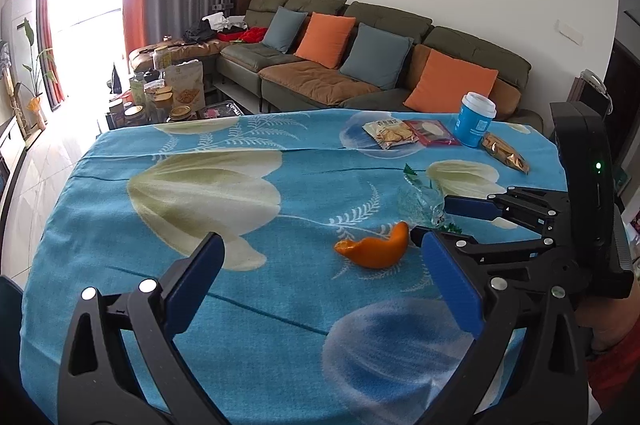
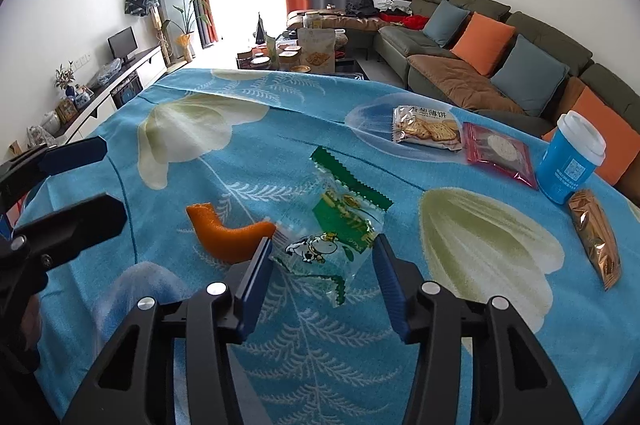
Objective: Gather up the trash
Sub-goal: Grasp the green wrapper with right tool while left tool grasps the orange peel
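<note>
Between your open right gripper (image 2: 323,283) lies the empty snack wrapper (image 2: 332,237); close carelessly and the thin film slides out, or you snag the tablecloth (image 2: 400,365). Left gripper (image 1: 320,281) open too.

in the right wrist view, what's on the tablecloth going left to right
orange peel → clear green wrapper → cracker packet → red packet → blue cup, with the gold snack pack in front of it

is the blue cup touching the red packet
Cannot tell. In the right wrist view the cup base meets the red packet corner with no visible gap, but overlap in the image could hide one; the left wrist view is no clearer.
</note>
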Demonstrator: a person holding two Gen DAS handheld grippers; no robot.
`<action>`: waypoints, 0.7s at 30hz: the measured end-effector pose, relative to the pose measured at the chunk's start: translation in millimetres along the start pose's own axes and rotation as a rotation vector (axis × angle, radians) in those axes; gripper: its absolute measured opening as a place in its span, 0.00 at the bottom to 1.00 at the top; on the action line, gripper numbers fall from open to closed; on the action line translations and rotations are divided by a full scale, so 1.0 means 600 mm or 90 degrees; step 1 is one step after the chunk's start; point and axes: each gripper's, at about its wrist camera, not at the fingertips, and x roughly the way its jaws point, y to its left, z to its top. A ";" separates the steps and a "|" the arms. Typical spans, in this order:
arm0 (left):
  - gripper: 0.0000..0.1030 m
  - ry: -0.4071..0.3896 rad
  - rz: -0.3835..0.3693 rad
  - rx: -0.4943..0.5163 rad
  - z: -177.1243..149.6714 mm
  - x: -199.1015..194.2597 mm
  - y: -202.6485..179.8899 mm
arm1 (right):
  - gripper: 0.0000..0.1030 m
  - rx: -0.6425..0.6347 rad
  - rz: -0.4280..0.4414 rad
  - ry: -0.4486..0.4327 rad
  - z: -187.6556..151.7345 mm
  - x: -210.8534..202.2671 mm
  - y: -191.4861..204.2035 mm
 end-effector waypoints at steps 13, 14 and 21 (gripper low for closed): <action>0.95 0.048 -0.018 -0.007 0.002 0.042 -0.019 | 0.24 0.055 0.045 -0.011 -0.006 -0.008 -0.036; 0.95 0.052 -0.019 -0.008 0.002 0.045 -0.020 | 0.24 0.059 0.047 -0.013 -0.006 -0.010 -0.039; 0.95 0.097 -0.037 -0.007 0.004 0.084 -0.034 | 0.24 0.117 0.054 -0.043 -0.015 -0.030 -0.077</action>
